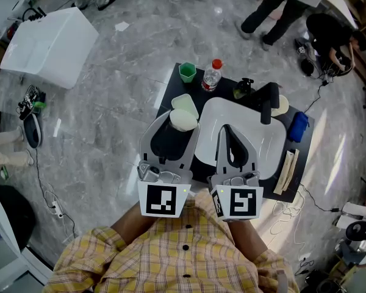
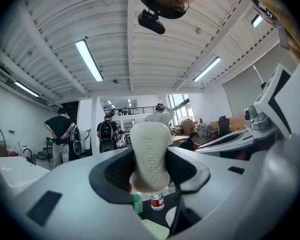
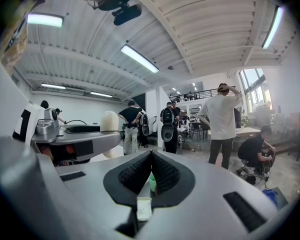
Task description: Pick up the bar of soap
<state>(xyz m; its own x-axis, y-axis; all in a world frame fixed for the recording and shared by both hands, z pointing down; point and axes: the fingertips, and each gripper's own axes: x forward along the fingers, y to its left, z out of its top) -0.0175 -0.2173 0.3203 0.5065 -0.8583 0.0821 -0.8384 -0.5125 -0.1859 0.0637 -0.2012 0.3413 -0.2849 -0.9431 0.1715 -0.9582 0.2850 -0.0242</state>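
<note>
Bright, even light from ceiling tube lights, strong fisheye distortion and dark vignette at gripper-view edges.

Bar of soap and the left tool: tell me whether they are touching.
Touching. The left gripper view shows the bar of soap clamped in the left tool, with its black pads pressing on both sides of the bar.

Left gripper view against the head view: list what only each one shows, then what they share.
Only the left gripper view: raised lettering on the bar of soap, the black pads pressing its two sides, and the ceiling strip lights.
Only the head view: the black faucet and a blue item beyond it.
Both: the soap clamped in the left gripper, the green cup and the red-capped bottle.
</note>
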